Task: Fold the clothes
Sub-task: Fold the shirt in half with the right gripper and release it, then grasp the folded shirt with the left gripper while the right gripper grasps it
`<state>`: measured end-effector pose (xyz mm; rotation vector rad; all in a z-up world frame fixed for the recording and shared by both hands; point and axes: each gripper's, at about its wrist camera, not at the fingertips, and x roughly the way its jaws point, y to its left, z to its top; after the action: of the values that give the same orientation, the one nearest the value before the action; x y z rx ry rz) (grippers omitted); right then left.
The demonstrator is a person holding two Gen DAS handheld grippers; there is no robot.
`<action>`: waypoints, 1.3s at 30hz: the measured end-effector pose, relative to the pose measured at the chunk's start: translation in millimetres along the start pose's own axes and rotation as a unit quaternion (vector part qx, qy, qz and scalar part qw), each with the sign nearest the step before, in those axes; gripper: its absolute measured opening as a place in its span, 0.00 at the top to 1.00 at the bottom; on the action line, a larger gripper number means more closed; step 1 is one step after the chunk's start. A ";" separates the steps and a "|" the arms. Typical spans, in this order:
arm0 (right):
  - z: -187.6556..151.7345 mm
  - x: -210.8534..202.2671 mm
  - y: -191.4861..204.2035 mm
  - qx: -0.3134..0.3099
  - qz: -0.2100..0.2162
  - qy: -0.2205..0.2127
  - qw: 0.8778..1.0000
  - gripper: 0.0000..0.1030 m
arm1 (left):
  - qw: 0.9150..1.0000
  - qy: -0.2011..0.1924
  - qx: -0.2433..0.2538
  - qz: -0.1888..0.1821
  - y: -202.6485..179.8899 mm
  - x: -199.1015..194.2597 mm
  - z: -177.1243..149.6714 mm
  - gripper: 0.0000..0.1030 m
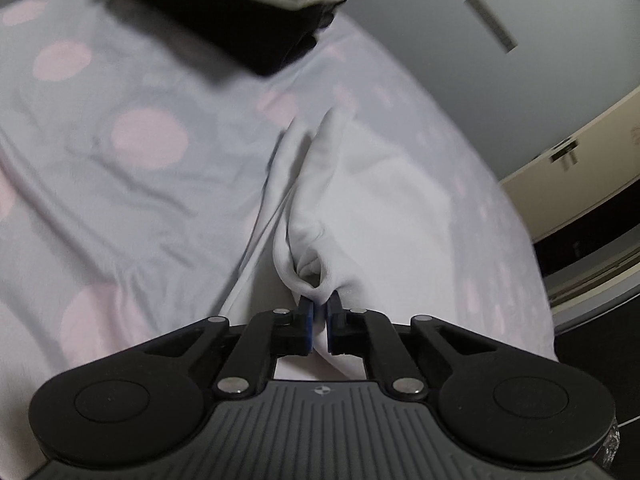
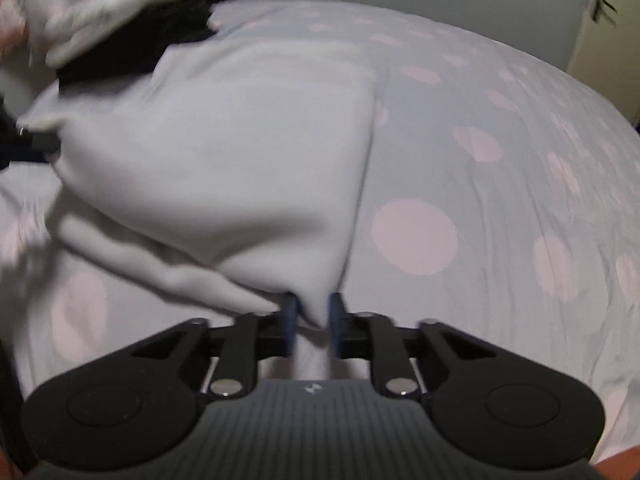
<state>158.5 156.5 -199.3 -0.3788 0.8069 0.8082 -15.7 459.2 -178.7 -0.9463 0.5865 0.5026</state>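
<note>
Left wrist view shows the left gripper (image 1: 319, 312) closed down on a bunched corner of a white garment (image 1: 360, 200); its blue pads (image 1: 307, 322) stand only a narrow slit apart, with cloth pinched between them. From the tips the garment runs ahead and slightly to the right, gathered into a ridge of folds just in front of the fingers and spreading out flatter beyond. It lies on a bed cover (image 1: 132, 140) of pale grey with large pink dots, which fills the area to the left of the gripper and ahead of it. Far ahead and to the left sits a stack of folded clothes (image 1: 248, 12), black below and white on top. To the right, past the bed's edge, are a grey wall (image 1: 420, 40) and a cream-coloured panel (image 1: 576, 184).

Right wrist view shows the right gripper (image 2: 313, 316) with its jaws a little wider apart, and a pointed corner of the white garment (image 2: 224, 152) hangs down between the blue pads (image 2: 335, 320); whether the pads actually press the cloth cannot be told. The garment rises ahead and to the left of the tips as a broad, blurred sheet, lifted off the bed cover (image 2: 500, 184). The stack of folded clothes (image 2: 132, 28) lies beyond it, far left. A cream door (image 2: 600, 20) stands far ahead on the right.
</note>
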 end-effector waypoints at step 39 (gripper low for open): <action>59.8 30.0 -68.8 0.209 0.109 -0.018 0.972 0.41 | 0.989 -0.036 0.132 0.062 -36.1 68.6 52.4 0.28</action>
<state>252.9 161.5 -183.0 0.1019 0.9697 0.8201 70.3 496.1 -178.7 -0.6399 0.6313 0.5520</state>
